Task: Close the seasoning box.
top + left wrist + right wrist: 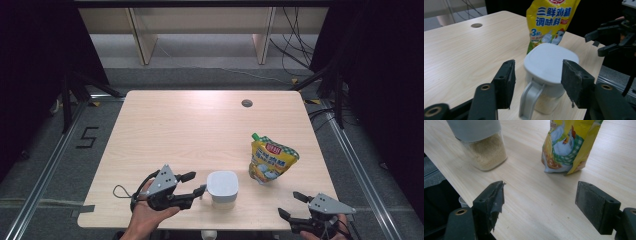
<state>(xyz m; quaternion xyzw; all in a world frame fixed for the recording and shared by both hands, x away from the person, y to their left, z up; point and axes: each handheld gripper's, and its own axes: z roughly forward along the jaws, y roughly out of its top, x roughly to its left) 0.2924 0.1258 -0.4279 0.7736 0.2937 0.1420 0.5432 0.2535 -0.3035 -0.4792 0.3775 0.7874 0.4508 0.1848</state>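
Note:
A clear jar (pixel 222 187) with a white lid, a white handle and beige granules inside stands near the table's front edge. My left gripper (pixel 197 183) is just to its left, open. In the left gripper view (pixel 540 81) the jar's handle (pixel 530 97) sits between the pads without either one touching it. To the right of the jar, a yellow seasoning pouch (pixel 271 161) with a green cap stands upright. My right gripper (pixel 288 204) hovers open at the front right corner, pointing toward the pouch (pixel 569 147) and the jar (pixel 484 150), with nothing between its jaws (pixel 539 200).
The wooden table (pixel 190 125) has a round cable hole (pixel 246 103) at the back right. The front edge lies right under both hands. Beyond the table are pale shelf legs and loose cables on a grey floor.

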